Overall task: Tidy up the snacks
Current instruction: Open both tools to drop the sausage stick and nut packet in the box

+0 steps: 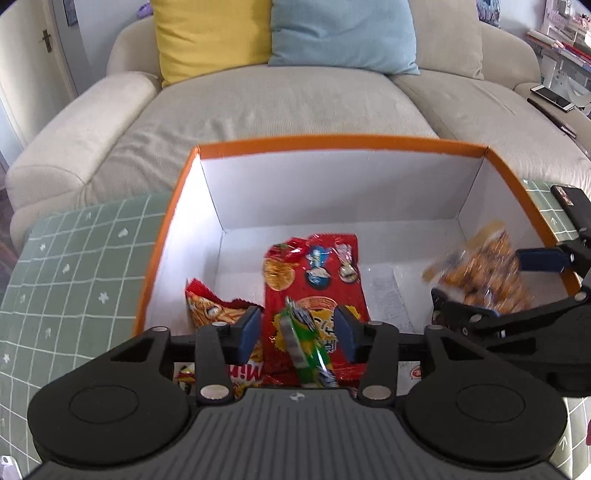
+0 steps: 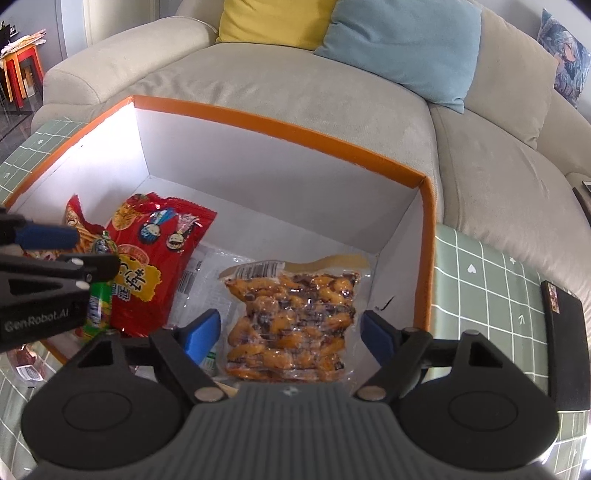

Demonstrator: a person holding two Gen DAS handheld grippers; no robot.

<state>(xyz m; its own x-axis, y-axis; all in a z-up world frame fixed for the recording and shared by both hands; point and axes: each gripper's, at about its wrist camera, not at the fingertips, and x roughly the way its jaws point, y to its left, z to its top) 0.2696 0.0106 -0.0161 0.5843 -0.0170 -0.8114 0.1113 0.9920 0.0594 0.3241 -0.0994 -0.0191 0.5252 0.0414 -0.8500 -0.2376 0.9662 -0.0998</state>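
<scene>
An orange-rimmed white box (image 1: 332, 142) (image 2: 280, 122) holds several snack bags. My left gripper (image 1: 297, 328) is open above its near side; a green packet (image 1: 304, 343) (image 2: 96, 295), blurred, lies between and below its pads on a large red bag (image 1: 314, 280) (image 2: 155, 258). A smaller red bag (image 1: 210, 314) lies to the left. My right gripper (image 2: 291, 328) is open over the box's right part, with a clear pack of orange-brown snacks (image 2: 291, 325) (image 1: 484, 280) below its pads. Whether that pack rests on the floor or is in the air I cannot tell.
The box sits on a table with a green grid cloth (image 1: 74, 273) (image 2: 495, 280). A beige sofa (image 1: 280, 107) with a yellow cushion (image 1: 210, 33) and a blue cushion (image 1: 340, 33) stands behind. A black device (image 2: 565, 332) lies right of the box. A paper slip (image 1: 391, 302) lies on the box floor.
</scene>
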